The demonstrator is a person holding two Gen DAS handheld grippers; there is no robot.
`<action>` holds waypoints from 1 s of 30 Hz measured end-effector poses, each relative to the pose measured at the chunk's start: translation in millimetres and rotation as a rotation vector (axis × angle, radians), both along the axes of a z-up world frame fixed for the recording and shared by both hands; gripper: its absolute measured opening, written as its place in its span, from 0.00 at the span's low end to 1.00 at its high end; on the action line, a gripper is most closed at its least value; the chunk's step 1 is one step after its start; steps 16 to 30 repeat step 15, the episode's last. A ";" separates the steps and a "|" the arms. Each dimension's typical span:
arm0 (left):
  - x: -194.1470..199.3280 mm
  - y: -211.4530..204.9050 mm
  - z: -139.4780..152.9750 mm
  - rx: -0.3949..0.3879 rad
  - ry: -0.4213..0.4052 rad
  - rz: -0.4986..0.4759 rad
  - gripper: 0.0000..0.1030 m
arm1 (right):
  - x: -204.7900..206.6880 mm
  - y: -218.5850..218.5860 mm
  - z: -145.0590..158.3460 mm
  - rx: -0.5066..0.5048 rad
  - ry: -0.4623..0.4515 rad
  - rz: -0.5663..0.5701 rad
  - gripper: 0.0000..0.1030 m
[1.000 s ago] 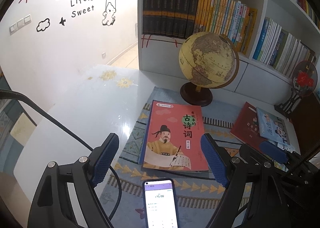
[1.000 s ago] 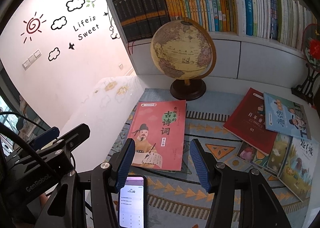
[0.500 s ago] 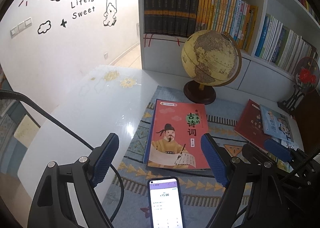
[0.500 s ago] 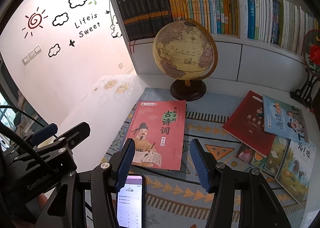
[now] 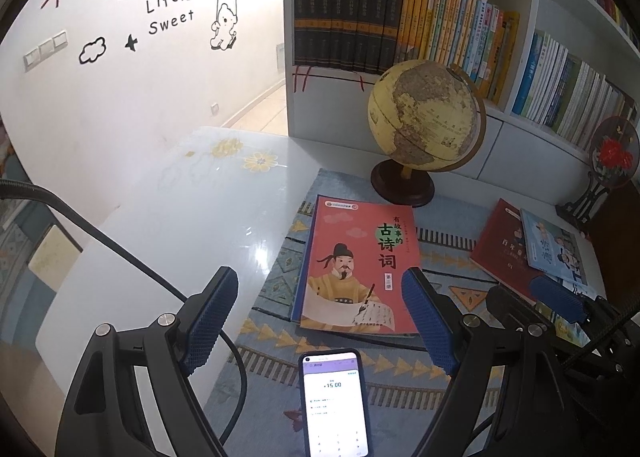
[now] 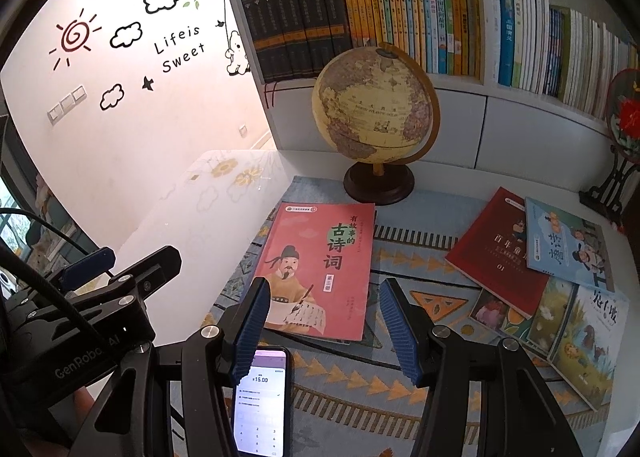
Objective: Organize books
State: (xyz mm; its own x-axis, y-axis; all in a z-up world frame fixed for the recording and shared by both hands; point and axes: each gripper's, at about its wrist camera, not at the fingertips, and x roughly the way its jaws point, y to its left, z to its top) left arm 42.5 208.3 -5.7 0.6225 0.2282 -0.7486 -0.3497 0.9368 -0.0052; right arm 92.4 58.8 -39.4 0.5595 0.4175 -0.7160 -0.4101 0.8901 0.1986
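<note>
A red-orange book with a poet on its cover (image 5: 356,269) (image 6: 320,273) lies flat on a patterned mat (image 5: 440,357). To the right lie a dark red book (image 6: 496,253), a light blue book (image 6: 568,245) and a green picture book (image 6: 580,341), overlapping. My left gripper (image 5: 320,321) is open and empty, above the mat short of the red-orange book. My right gripper (image 6: 324,325) is open and empty over that book's near edge.
A phone (image 5: 336,401) with a lit screen lies on the mat near me. A globe (image 5: 424,117) stands behind the book. A white bookshelf (image 6: 460,113) full of upright books fills the back. A round ornament on a black stand (image 5: 608,161) is at far right.
Both grippers have pulled back and up slightly; the books and phone appear a little farther and lower in view. Both stay open. Nothing on the mat has moved.
</note>
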 end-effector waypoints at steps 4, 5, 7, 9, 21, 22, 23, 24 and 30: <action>-0.2 -0.4 -3.6 0.012 0.017 0.002 0.81 | -1.1 1.1 -1.1 -0.003 0.002 -0.001 0.53; -0.3 -0.7 -4.8 0.015 0.021 0.001 0.81 | -1.1 0.8 -1.3 0.001 0.004 -0.001 0.53; -1.6 -0.5 -5.9 0.012 0.022 0.004 0.81 | -1.5 0.4 -1.5 0.003 0.006 -0.002 0.53; -3.0 -0.6 -6.3 0.012 0.020 0.003 0.81 | -2.7 0.4 -1.7 0.003 0.007 -0.002 0.53; -8.6 -1.0 -9.5 0.039 0.006 0.027 0.87 | -6.7 -0.9 -4.4 -0.006 0.014 0.001 0.54; -8.6 -1.0 -9.5 0.039 0.006 0.027 0.87 | -6.7 -0.9 -4.4 -0.006 0.014 0.001 0.54; -8.6 -1.0 -9.5 0.039 0.006 0.027 0.87 | -6.7 -0.9 -4.4 -0.006 0.014 0.001 0.54; -8.6 -1.0 -9.5 0.039 0.006 0.027 0.87 | -6.7 -0.9 -4.4 -0.006 0.014 0.001 0.54; -8.6 -1.0 -9.5 0.039 0.006 0.027 0.87 | -6.7 -0.9 -4.4 -0.006 0.014 0.001 0.54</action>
